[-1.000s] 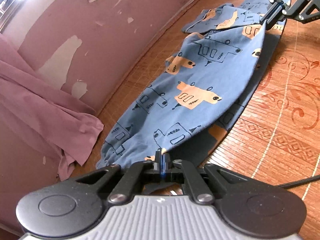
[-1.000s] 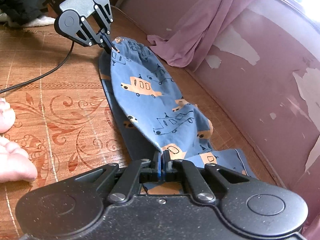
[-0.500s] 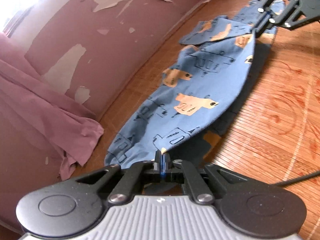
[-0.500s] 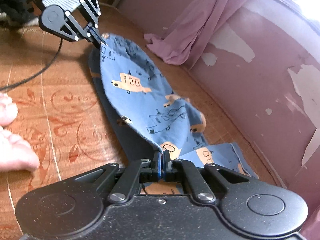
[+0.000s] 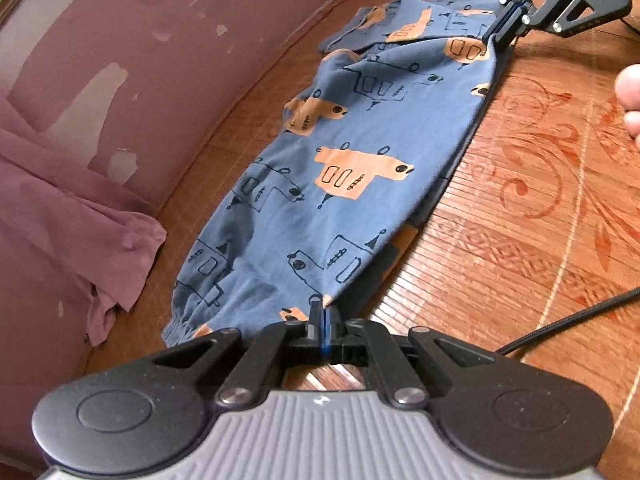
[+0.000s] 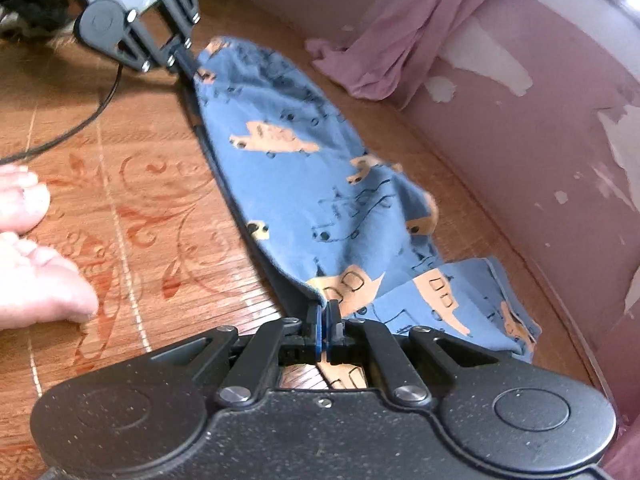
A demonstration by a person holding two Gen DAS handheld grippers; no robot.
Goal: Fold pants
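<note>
The pants lie on the patterned floor mat, alongside the base of the pink wall. Their long axis runs parallel to the wall, from the left tool to the right tool.

Left tool: both fingers are together, clamped on the edge of the upper leg close to its gathered cuff. Right tool: both fingers are together, clamped on the same edge close to the waist end. Between the two tools this edge is raised off the mat and drawn fairly straight. A darker layer of the pants rests on the mat directly below it.

From each tool, the cloth extends forward and toward the wall. The side of the pants nearest the wall is in contact with the mat. A further portion of the pants lies flat on the mat at the waist end, between the right tool and the wall.

Judgement: the step in hand is the lengthwise fold, one leg over the other. The coming move depends on carrying the raised edge across the long axis with both tools level. Each tool is nearest to its own end, so neither has to cross.

A pink cloth lies against the wall beyond the cuff end. A black cable crosses the mat on the side away from the wall. Bare toes rest on the mat on that side. No containers are present.
</note>
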